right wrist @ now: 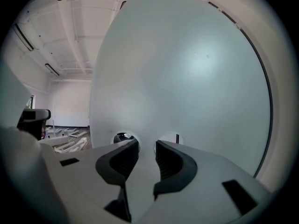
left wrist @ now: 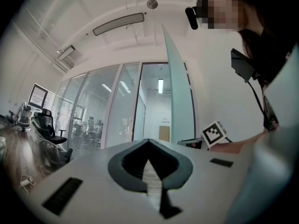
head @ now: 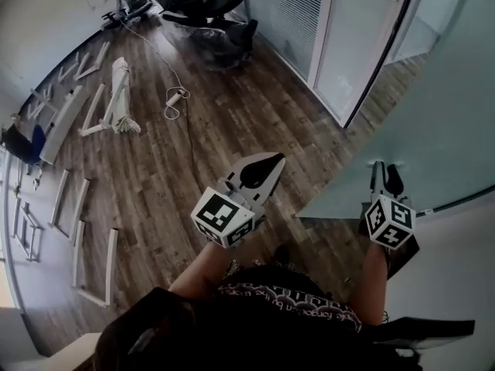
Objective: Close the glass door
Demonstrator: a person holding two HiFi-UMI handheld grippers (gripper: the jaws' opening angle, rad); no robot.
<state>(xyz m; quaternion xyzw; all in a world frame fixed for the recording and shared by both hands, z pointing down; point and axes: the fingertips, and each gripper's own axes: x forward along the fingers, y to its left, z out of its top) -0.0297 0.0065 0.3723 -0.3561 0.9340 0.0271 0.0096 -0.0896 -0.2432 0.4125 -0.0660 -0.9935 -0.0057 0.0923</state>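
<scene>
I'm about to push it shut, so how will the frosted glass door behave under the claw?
The glass door is a tall, rigid-looking pane, so it will probably swing as one piece and feel heavy to start. Its smooth frosted face may let the right claw slide.

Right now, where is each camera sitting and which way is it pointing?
Head view: on the person's head, looking steeply down at the wooden floor; both arms, the left gripper and the right gripper show.
Left gripper view: on the left gripper, looking along its shut jaws toward glass walls; an arm and chest show at right.
Right gripper view: on the right gripper, looking along its parted jaws straight at the glass door; no arm clearly shows.
Shared: head and left gripper views both show the right gripper.
</scene>
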